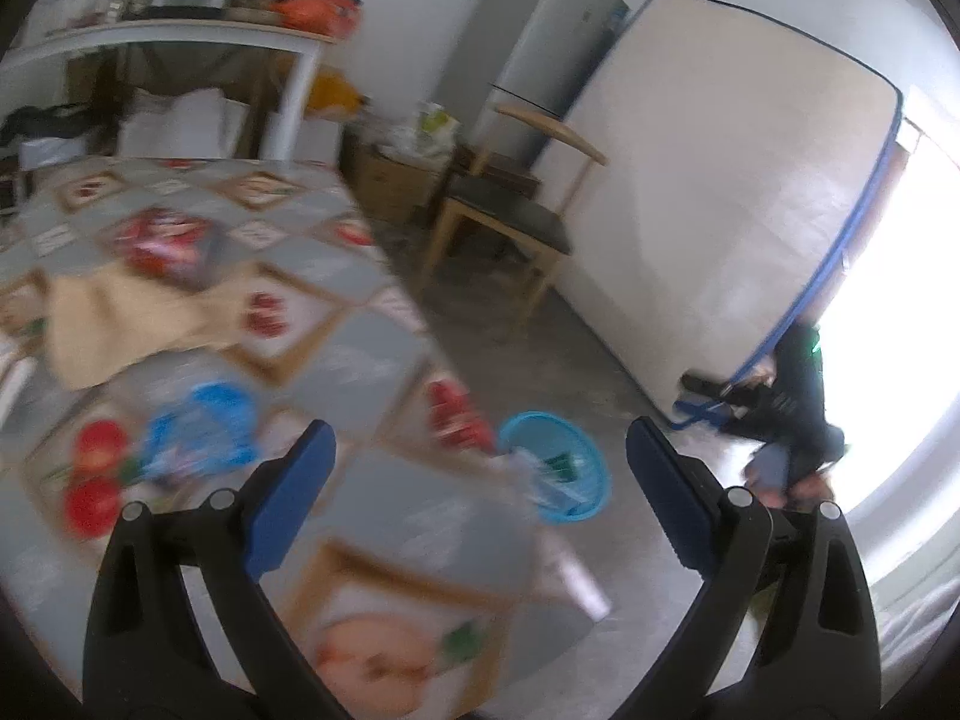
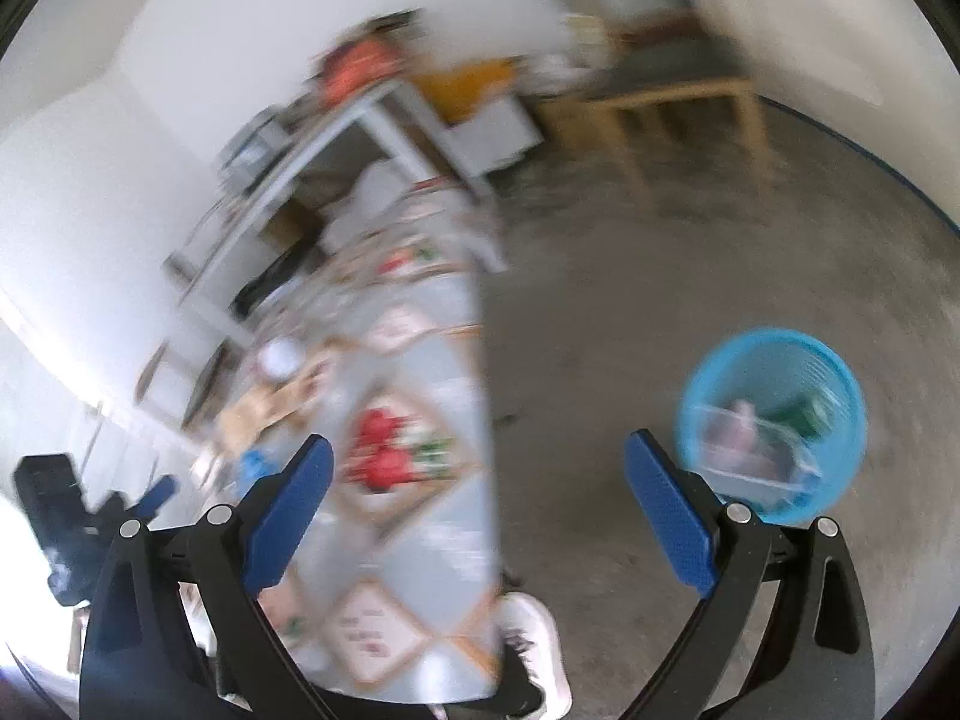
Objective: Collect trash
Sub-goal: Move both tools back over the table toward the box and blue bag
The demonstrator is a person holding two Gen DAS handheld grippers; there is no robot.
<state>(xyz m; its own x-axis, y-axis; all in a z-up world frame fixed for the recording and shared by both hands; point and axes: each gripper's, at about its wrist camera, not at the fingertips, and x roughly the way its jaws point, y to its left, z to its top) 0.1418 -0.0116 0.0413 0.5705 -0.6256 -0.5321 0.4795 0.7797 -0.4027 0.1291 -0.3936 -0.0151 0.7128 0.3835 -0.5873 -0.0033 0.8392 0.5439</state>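
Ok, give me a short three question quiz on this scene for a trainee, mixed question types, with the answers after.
1. True or false: the left claw is shut on a piece of trash.
2. Where does the blue bin stand? A) on the table B) on the floor beside the table C) on the chair
3. Fill in: the blue wrapper lies on the ___.

Key: 1 false, both the left claw and the right claw are open and empty. 2 B. 3 table.
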